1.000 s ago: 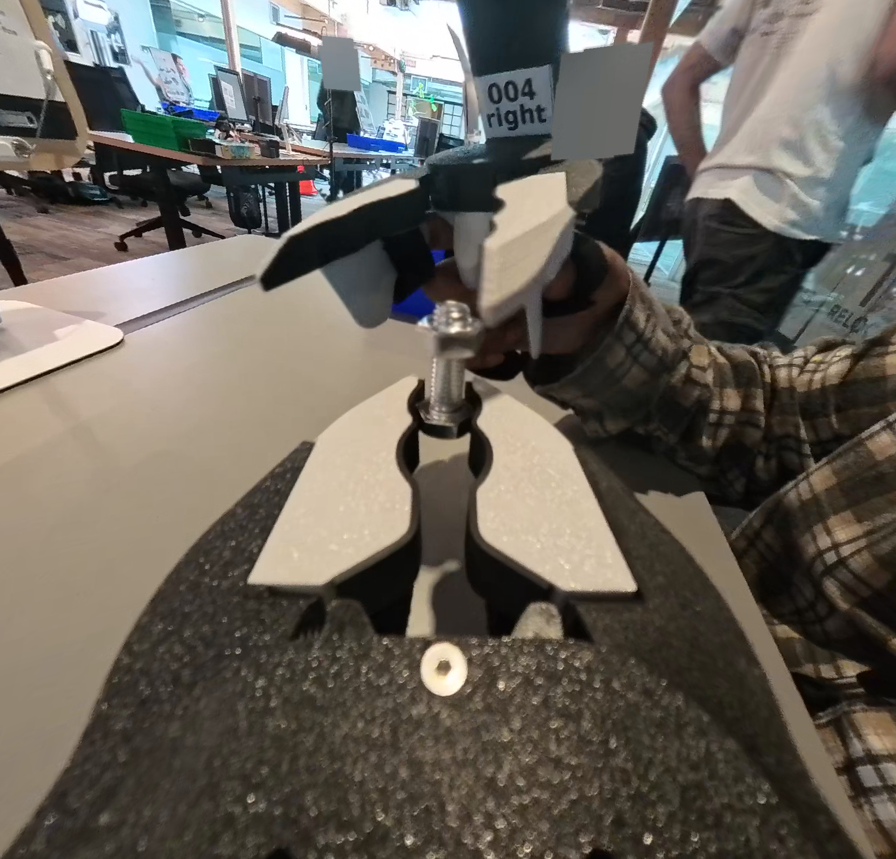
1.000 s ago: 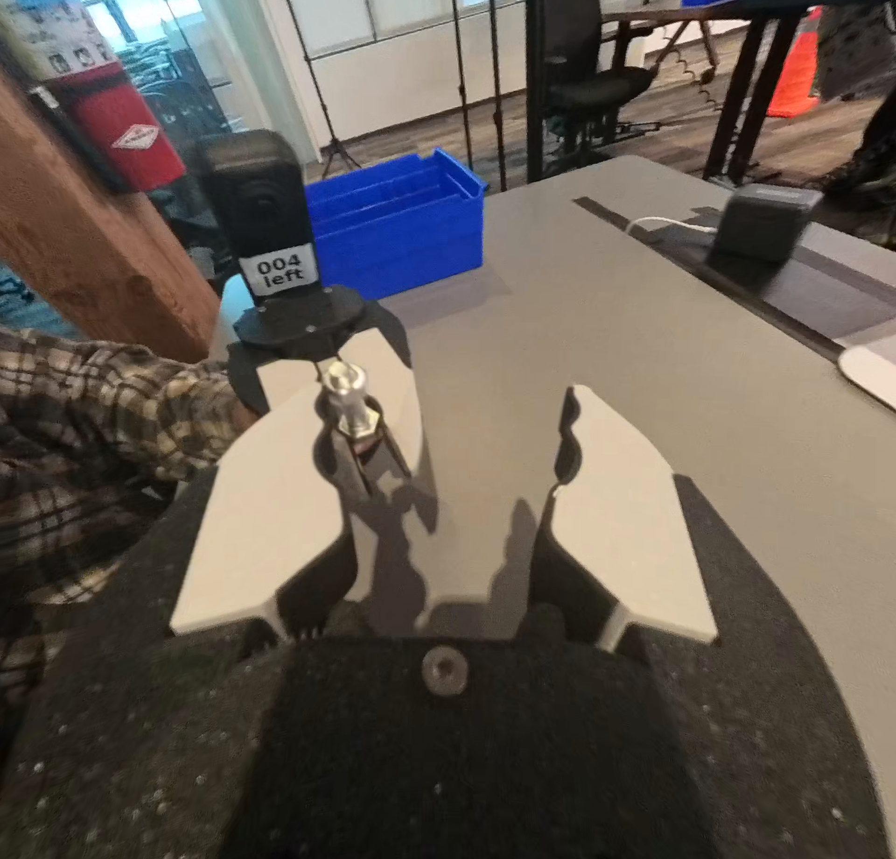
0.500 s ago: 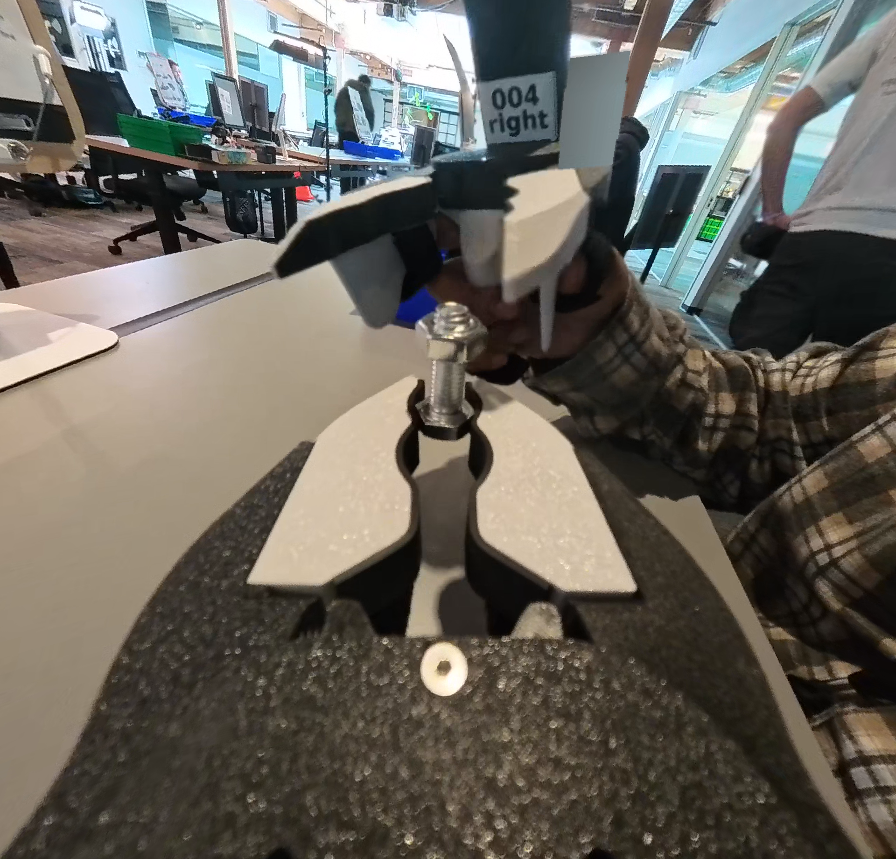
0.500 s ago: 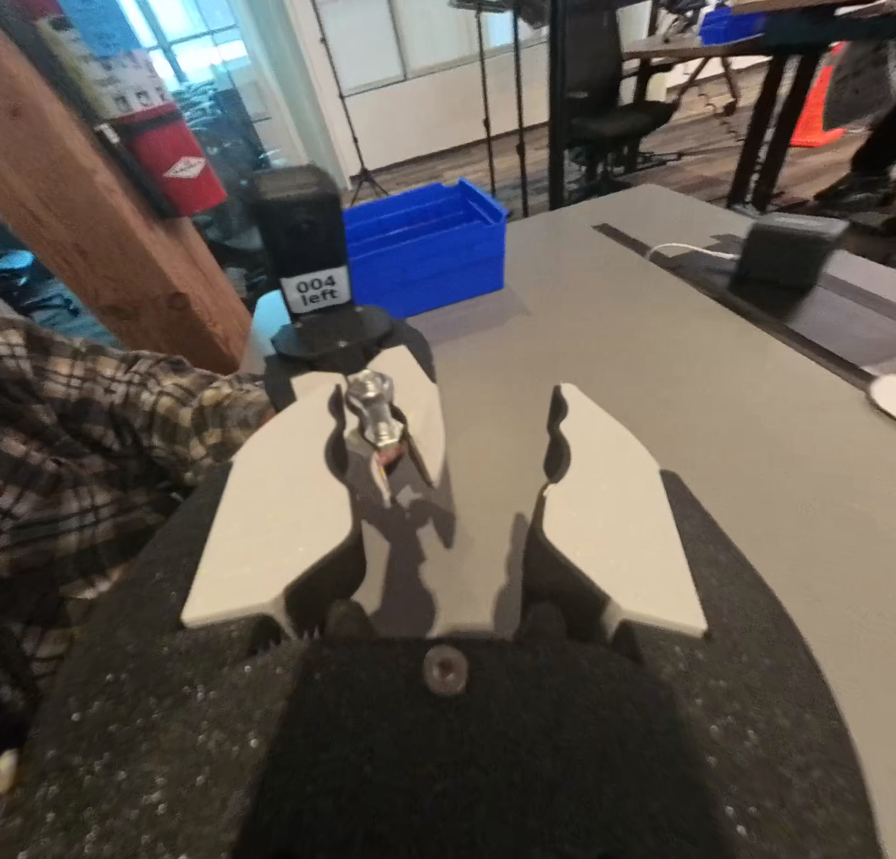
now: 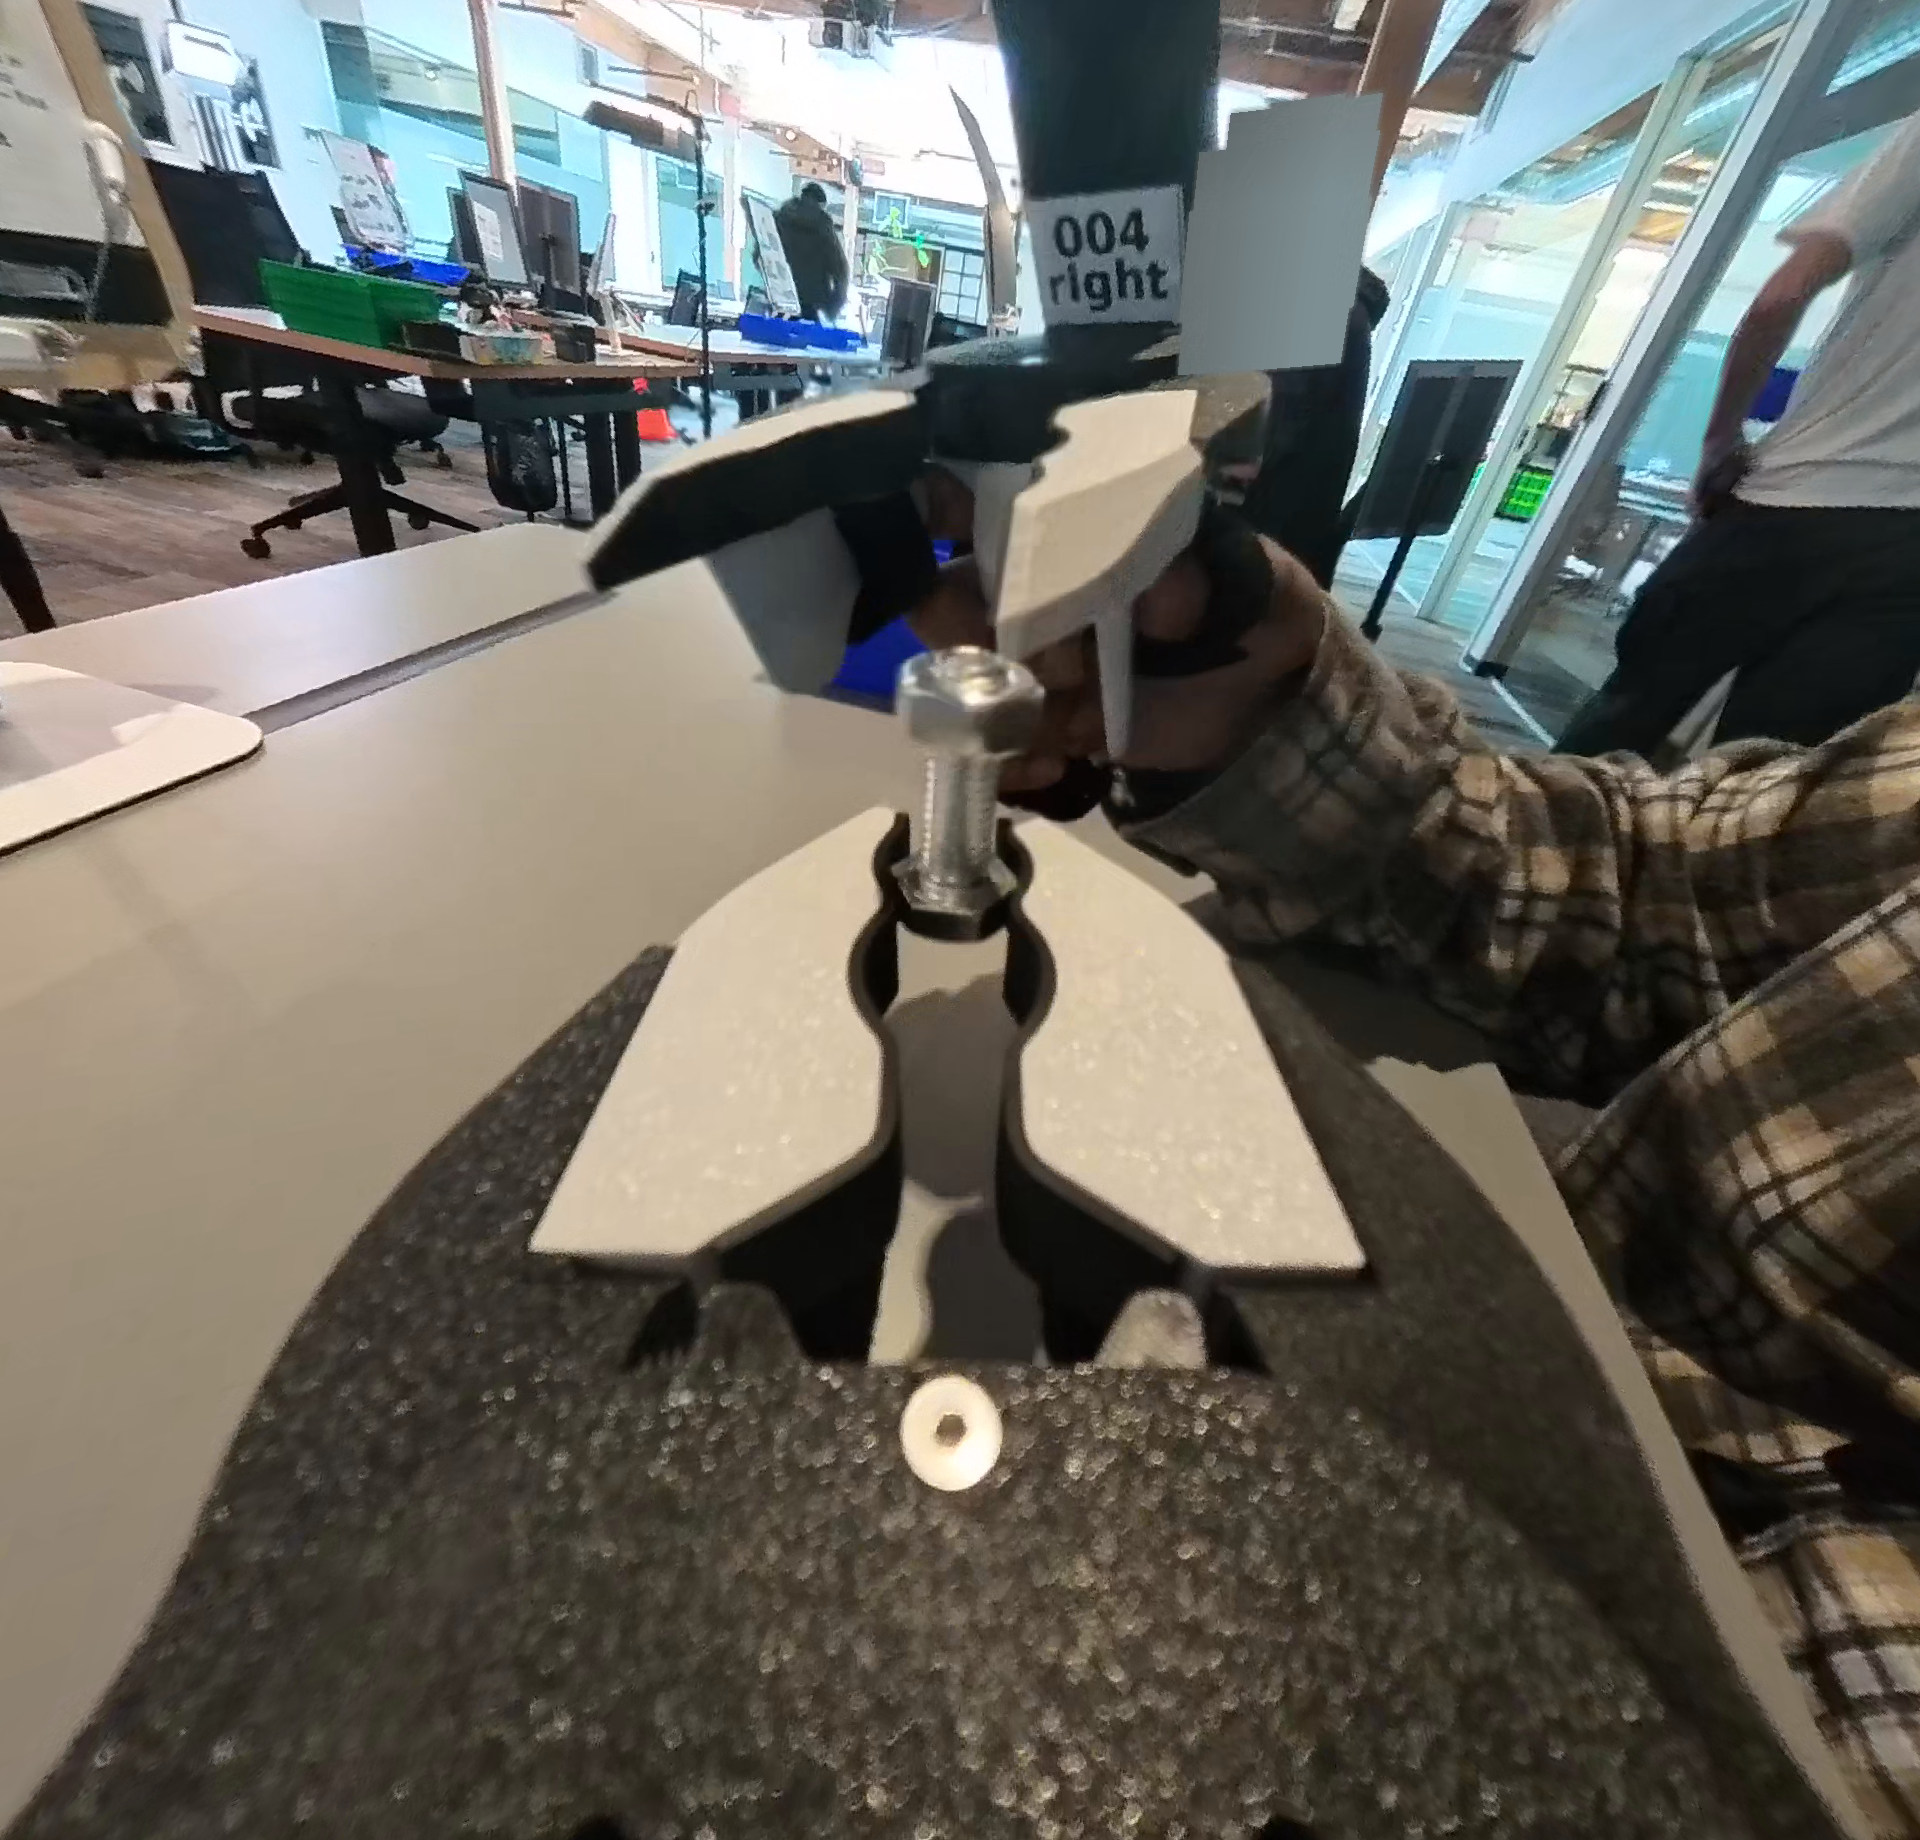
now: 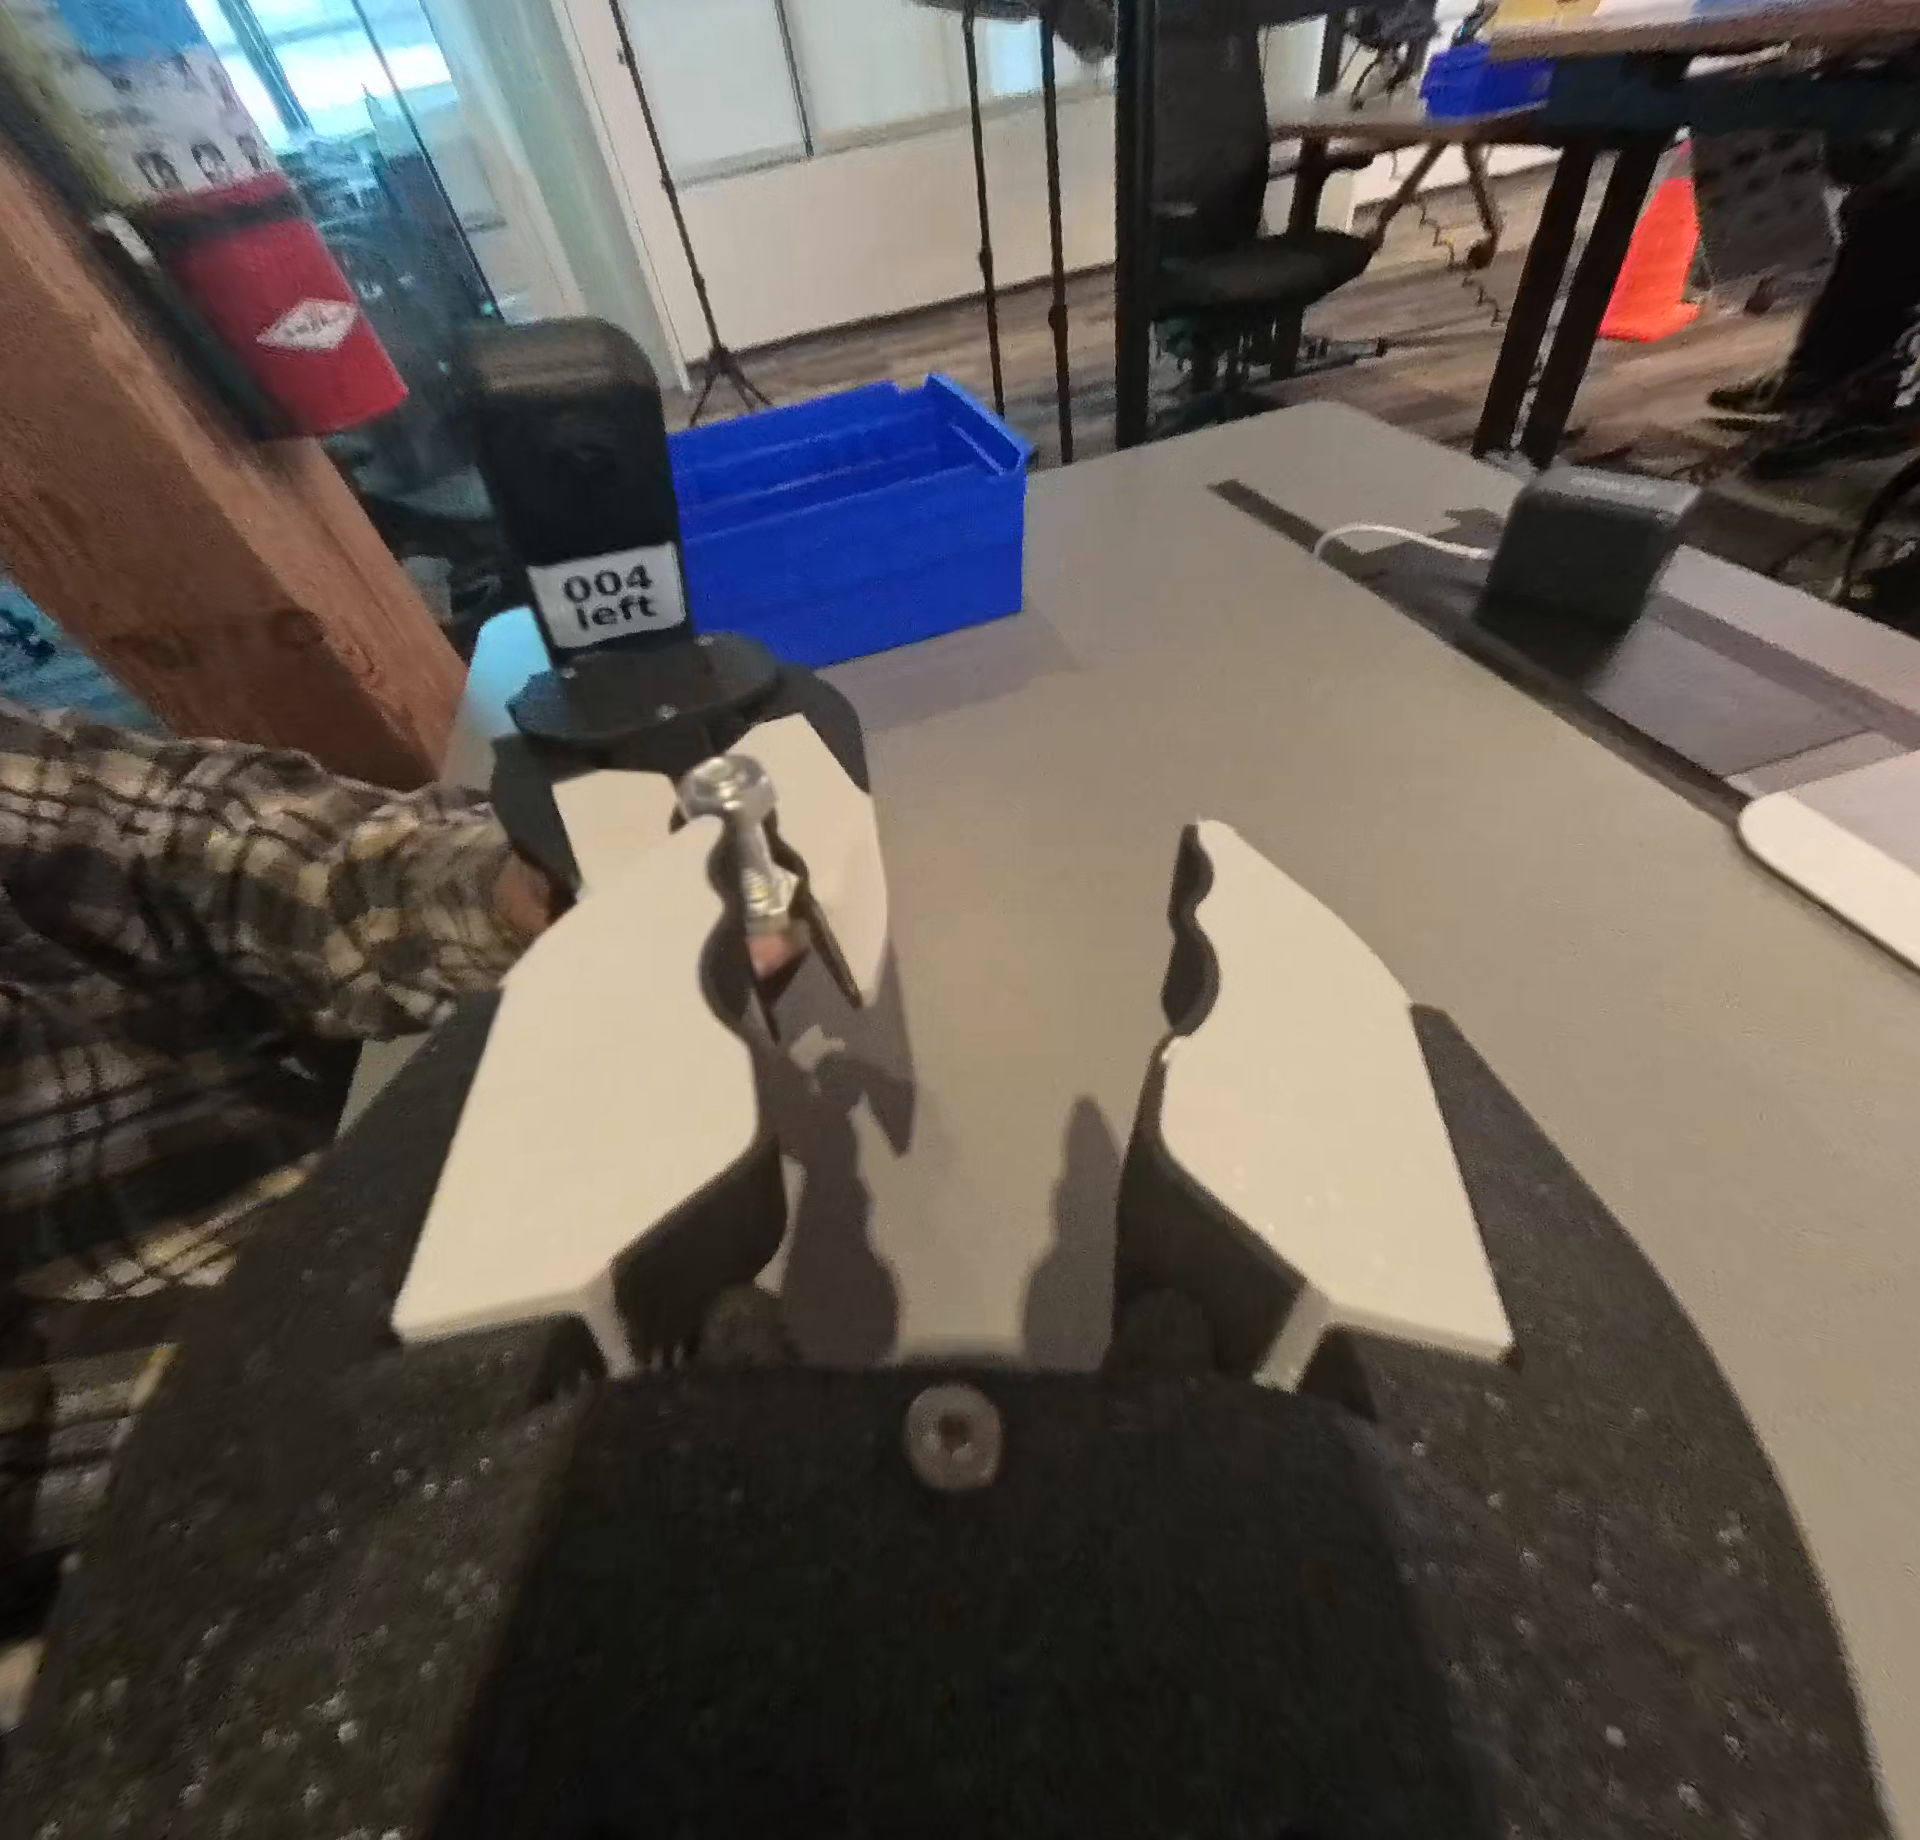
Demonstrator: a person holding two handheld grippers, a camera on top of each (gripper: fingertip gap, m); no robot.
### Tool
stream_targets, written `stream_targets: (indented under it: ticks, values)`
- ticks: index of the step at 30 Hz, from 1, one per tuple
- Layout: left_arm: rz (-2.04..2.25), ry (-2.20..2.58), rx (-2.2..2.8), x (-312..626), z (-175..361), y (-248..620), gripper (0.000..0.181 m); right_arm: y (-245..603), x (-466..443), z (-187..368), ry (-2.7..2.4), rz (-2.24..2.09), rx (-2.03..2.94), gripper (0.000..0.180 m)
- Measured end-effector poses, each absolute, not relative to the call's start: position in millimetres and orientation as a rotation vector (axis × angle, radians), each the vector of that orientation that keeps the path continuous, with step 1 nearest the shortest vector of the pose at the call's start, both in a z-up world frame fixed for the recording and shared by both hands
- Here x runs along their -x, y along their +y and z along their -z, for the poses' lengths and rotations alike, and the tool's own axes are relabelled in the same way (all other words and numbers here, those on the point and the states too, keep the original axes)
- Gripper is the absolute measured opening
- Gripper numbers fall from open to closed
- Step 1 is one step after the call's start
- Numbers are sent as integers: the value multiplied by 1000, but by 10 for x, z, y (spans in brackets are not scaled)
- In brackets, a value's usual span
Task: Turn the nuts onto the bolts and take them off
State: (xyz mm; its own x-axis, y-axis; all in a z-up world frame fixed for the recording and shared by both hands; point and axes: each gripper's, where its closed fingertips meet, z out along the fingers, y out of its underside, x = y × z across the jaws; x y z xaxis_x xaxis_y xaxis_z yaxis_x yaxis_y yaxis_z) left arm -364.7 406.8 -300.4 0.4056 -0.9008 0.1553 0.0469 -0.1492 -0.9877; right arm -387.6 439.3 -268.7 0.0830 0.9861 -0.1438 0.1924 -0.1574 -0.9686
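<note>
Left wrist view: my left gripper [image 5: 951,891] is clamped on the hex head of the silver threaded steel bolt [image 5: 958,822], holding it upright, thread end up, above the grey matte table [image 5: 312,959]. The silver hex nut [image 5: 968,701] sits at the very top of the thread, well clear of the head. My right gripper [image 5: 935,595] hangs just behind and above the nut, fingers spread, not touching it as far as I can tell. Plaid flannel sleeve [image 5: 1558,907] runs in from the table's right edge. A white rounded flat pad [image 5: 104,762] lies at the left edge.

Right wrist view: my right gripper [image 6: 956,917] is wide apart, nothing between the fingers, only bare table [image 6: 1247,699] showing through the gap. Bolt [image 6: 753,881] with nut [image 6: 727,791] stands beside my left finger [image 6: 603,1115], outside the gap, held in the left gripper [image 6: 769,907]. Blue open plastic bin [image 6: 852,533] sits at the table's far edge, behind the left gripper. A dark grey boxy charger with a white cable [image 6: 1579,564] sits towards the far right edge, in a dark strip running along the table.
</note>
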Motion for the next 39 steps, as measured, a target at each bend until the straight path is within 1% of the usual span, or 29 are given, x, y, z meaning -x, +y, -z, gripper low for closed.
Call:
stream_targets:
  ticks: [5,7,8,10,11,16,20,25,28,29,30,31,39]
  values:
    - [1013,803,1478,3640,3002,4064,15,4209,4013,2634,-1279,-1217,1448,79]
    - [1012,809,1476,3629,3002,4055,15,4240,4013,2674,-1286,-1174,1461,78]
    - [1007,808,1476,3632,2998,4057,15,4290,3976,2688,-1277,-1152,1475,81]
    - [1007,800,1471,3653,2985,4063,15,4372,3876,2667,-1249,-1133,1478,76]
    - [1009,795,1466,3663,2973,4063,15,4385,3849,2636,-1236,-1143,1470,76]
    - [1012,800,1468,3647,2983,4060,15,4223,3976,2587,-1267,-1208,1426,78]
    - [1007,807,1463,3632,2977,4048,15,4309,3946,2656,-1265,-1140,1460,77]
    - [1011,799,1459,3649,2962,4056,15,4261,3934,2527,-1240,-1206,1404,77]
    - [1011,808,1461,3626,2976,4044,15,4226,4024,2644,-1294,-1135,1426,77]
    - [1006,810,1462,3627,2976,4043,15,4266,3997,2660,-1292,-1109,1435,80]
    - [1000,809,1464,3632,2974,4046,15,4292,3955,2653,-1285,-1113,1441,80]
    - [1002,807,1461,3640,2966,4046,15,4322,3917,2634,-1272,-1116,1439,74]
    - [1000,808,1459,3634,2968,4044,15,4192,4019,2605,-1293,-1171,1396,74]
